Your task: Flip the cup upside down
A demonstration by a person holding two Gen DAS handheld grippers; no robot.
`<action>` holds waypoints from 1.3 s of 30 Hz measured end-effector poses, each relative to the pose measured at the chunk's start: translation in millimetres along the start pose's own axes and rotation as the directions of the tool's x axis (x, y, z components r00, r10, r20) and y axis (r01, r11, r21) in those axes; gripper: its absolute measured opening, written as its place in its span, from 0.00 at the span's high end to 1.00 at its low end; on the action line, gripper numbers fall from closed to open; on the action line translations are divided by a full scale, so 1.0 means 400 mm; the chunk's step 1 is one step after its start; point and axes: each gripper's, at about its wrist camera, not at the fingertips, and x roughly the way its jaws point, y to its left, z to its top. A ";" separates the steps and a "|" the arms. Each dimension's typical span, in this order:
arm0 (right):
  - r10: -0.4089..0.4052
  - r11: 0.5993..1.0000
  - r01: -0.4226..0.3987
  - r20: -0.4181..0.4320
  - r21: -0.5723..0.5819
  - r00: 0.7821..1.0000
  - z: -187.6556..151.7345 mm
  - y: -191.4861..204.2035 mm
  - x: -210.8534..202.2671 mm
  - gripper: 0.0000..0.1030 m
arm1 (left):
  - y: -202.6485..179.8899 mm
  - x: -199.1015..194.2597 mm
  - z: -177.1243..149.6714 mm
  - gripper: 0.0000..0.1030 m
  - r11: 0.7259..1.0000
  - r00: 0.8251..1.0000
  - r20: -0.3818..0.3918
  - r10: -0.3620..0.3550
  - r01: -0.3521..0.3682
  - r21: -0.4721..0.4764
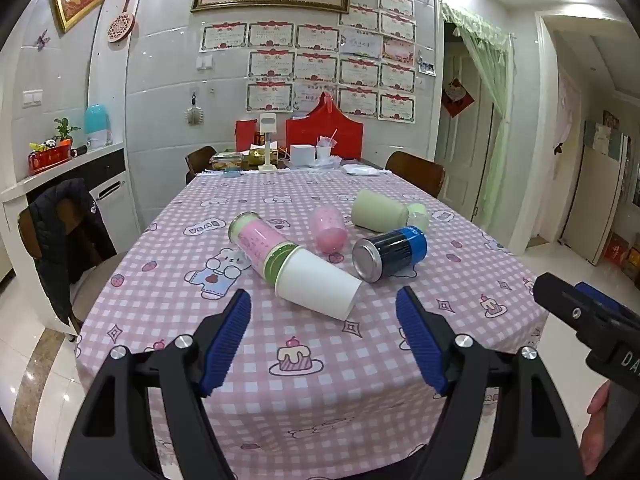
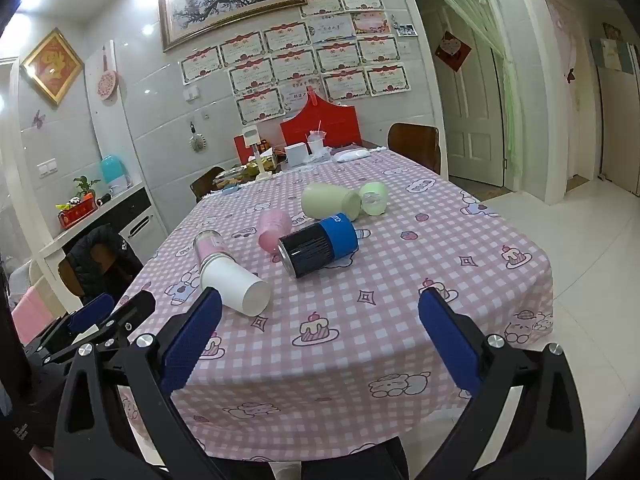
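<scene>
Six containers lie toppled on the checked bench
One white paper cup (image 1: 318, 282) lies on its side nearest the front edge, its mouth against a pink-and-green can (image 1: 262, 245); a blue-black can (image 1: 390, 253) lies behind; left claw (image 1: 324, 312) and right claw (image 2: 320, 312) both hover spread apart, holding nothing

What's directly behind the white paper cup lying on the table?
The white paper cup lies on its side; its mouth end meets a pink-labelled can with green ends. Whether the can's end sits inside the cup is hidden.
</scene>
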 end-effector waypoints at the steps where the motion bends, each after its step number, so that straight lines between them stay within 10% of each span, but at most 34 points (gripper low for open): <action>1: 0.001 1.000 -0.001 0.001 0.000 1.000 0.000 0.000 0.000 0.08 | 0.000 -0.001 0.000 0.28 1.000 1.000 0.008 0.003 -0.003 0.000; 39: 0.016 1.000 -0.017 -0.027 -0.019 1.000 -0.011 0.014 0.015 0.08 | 0.012 -0.021 0.014 0.28 0.999 0.999 0.038 0.034 -0.033 -0.014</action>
